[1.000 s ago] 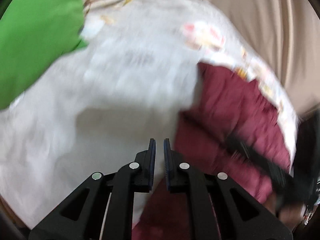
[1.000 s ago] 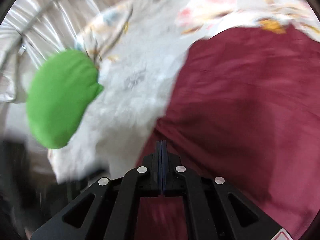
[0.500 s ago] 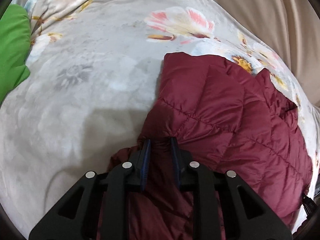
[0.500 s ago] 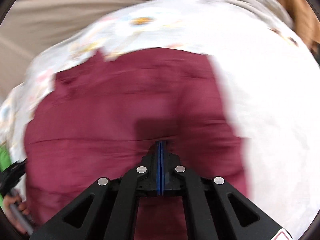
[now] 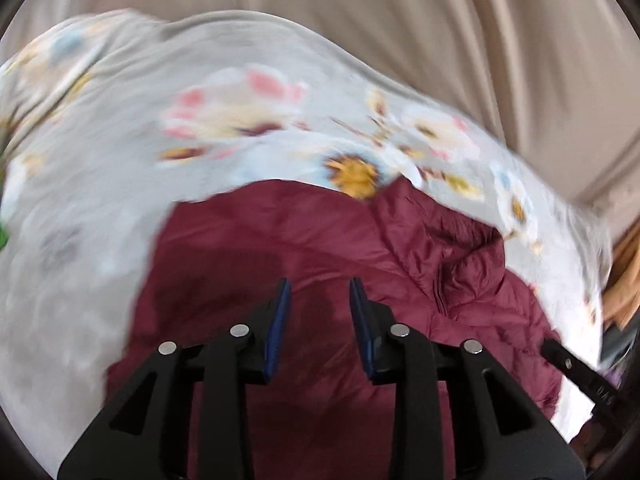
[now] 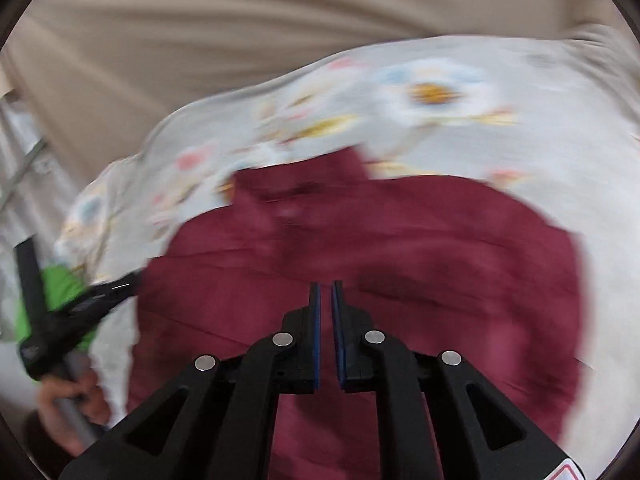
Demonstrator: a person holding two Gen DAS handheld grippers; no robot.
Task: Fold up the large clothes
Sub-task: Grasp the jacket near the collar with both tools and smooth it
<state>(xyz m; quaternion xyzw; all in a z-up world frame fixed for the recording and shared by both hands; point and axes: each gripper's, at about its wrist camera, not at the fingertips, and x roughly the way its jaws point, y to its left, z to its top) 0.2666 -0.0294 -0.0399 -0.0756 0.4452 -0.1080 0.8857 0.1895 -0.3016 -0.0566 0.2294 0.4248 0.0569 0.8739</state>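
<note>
A dark red quilted puffer jacket (image 5: 320, 248) lies on a bed covered with a pale floral blanket (image 5: 120, 140). It also shows in the right wrist view (image 6: 420, 248), blurred. My left gripper (image 5: 318, 288) is open and empty, just above the jacket's near part. My right gripper (image 6: 325, 290) is slightly open with a narrow gap and holds nothing, above the jacket's middle. The left gripper and the hand holding it show at the left of the right wrist view (image 6: 64, 320). The tip of the right gripper shows at the right edge of the left wrist view (image 5: 576, 372).
A beige curtain (image 5: 440, 40) hangs behind the bed. A green cushion (image 6: 60, 292) lies at the bed's left side. The blanket (image 6: 560, 120) spreads wide to the right of the jacket. Something orange-brown (image 5: 624, 280) lies off the bed's right edge.
My left gripper has opened wider and lifted off the jacket fold it was around. My right gripper has gone from shut to slightly open. Both views have swung up toward the curtain.
</note>
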